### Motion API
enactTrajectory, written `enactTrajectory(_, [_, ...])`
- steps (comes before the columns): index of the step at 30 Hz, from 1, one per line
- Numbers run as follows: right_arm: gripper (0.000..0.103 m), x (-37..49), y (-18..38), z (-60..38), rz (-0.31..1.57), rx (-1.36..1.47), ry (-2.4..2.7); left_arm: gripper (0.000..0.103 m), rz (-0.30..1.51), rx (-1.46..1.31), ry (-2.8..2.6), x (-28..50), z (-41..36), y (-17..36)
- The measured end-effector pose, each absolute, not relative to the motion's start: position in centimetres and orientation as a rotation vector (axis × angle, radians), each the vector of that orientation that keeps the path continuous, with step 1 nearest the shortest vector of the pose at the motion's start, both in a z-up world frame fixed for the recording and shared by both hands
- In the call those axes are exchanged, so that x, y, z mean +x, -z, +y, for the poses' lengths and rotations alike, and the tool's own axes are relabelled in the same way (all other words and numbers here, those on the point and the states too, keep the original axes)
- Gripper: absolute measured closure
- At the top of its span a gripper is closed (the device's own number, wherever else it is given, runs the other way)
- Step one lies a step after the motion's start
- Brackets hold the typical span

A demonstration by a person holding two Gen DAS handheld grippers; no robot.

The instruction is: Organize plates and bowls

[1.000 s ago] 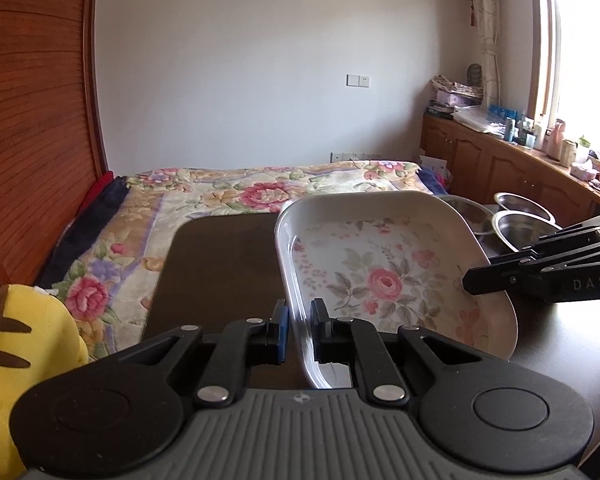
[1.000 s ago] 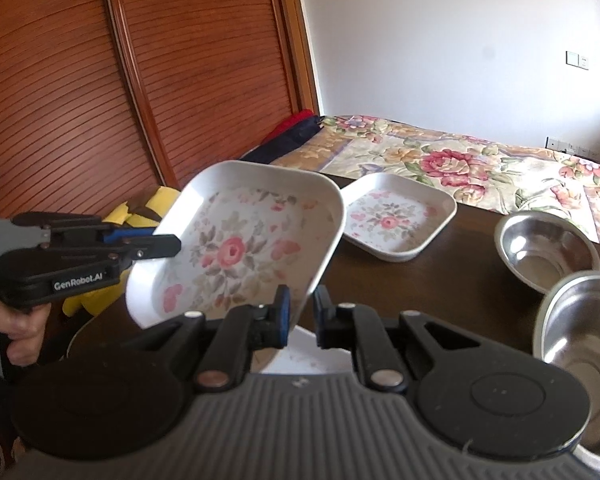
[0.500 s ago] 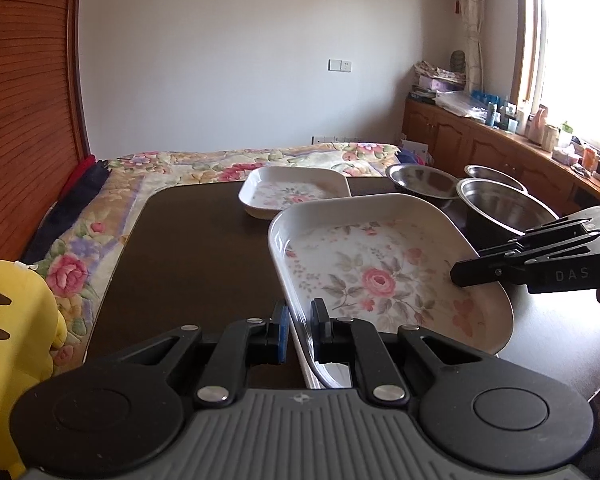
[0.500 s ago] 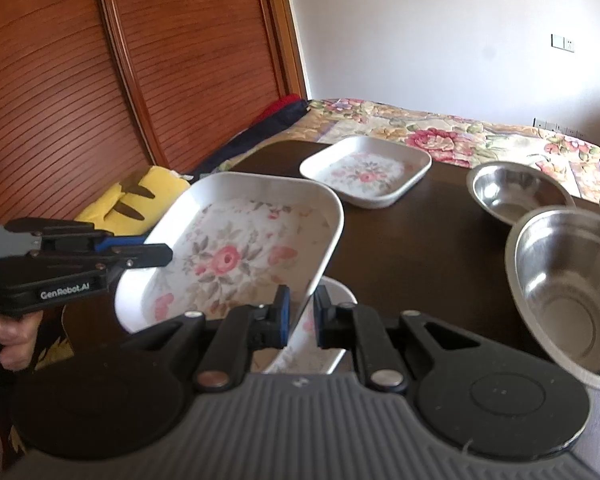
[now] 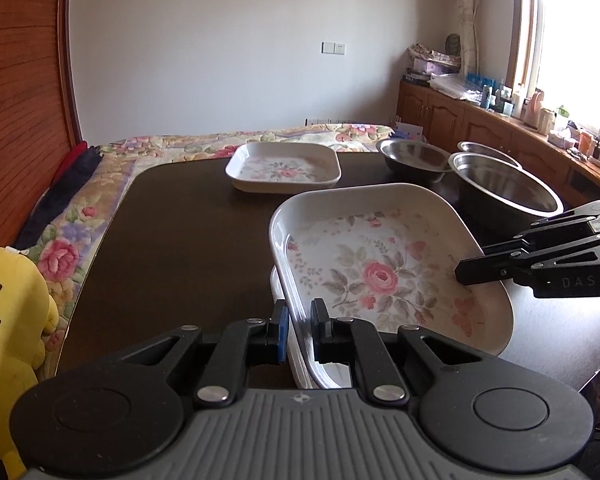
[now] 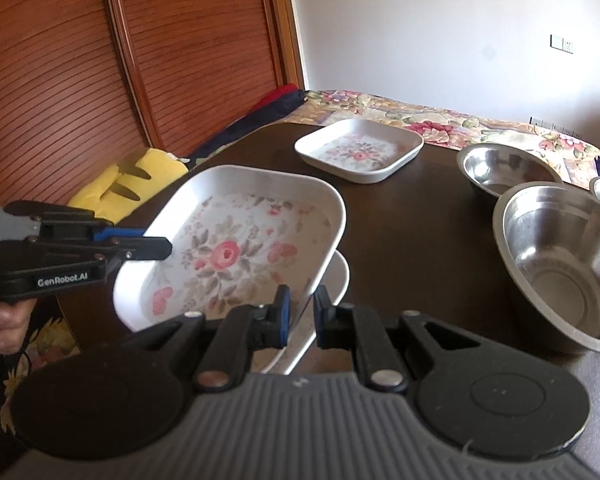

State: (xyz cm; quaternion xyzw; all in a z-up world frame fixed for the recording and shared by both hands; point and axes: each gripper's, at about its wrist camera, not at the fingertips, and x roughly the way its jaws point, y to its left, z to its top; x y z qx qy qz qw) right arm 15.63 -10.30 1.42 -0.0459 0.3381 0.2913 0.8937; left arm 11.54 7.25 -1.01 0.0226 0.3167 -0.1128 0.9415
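Worktop (image 5: 180,240) dark; steel bowls (image 6: 560,260) right. Floral plate (image 5: 380,272), tilted, hangs just over a second plate (image 6: 336,280). Left claw (image 5: 298,330) and right claw (image 6: 300,316) both pinch its rim. Risk: uneven release, plate lands askew, clatters.

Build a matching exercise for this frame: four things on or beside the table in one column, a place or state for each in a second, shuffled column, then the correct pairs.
Things
1. large floral plate
2. small floral plate
3. largest steel bowl
4. yellow plush toy

Places or states
A. off the table, beside the wooden sliding doors
B. alone near the table's far edge, by the bed
C. held at opposite rims by both grippers, tilted over another white plate
D. empty, on the table to the right of the held plate

Pairs: 1-C, 2-B, 3-D, 4-A
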Motion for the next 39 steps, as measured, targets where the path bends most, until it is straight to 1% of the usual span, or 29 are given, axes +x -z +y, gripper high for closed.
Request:
enactTrajectory(14, [0.088, 15.2, -1.1, -9.9, 0.692, -0.137, -0.592, 0.064, 0.664, 0.049, 0.228, 12.2, 7.3, 1.6])
enactTrajectory(22, [0.086, 15.3, -1.3, -9.4, 0.689, -0.159, -0.584, 0.064, 0.66, 0.038, 0.229, 12.4, 7.5, 1.7])
enactTrajectory(27, [0.084, 15.1, -1.3, -9.4, 0.674, -0.175, -0.571, 0.063, 0.645, 0.037, 0.238, 12.3, 7.4, 1.3])
enactTrajectory(39, [0.084, 15.0, -2.6, -9.9, 0.627, -0.162, -0.572, 0.063, 0.616, 0.057, 0.229, 13.0, 7.6, 0.2])
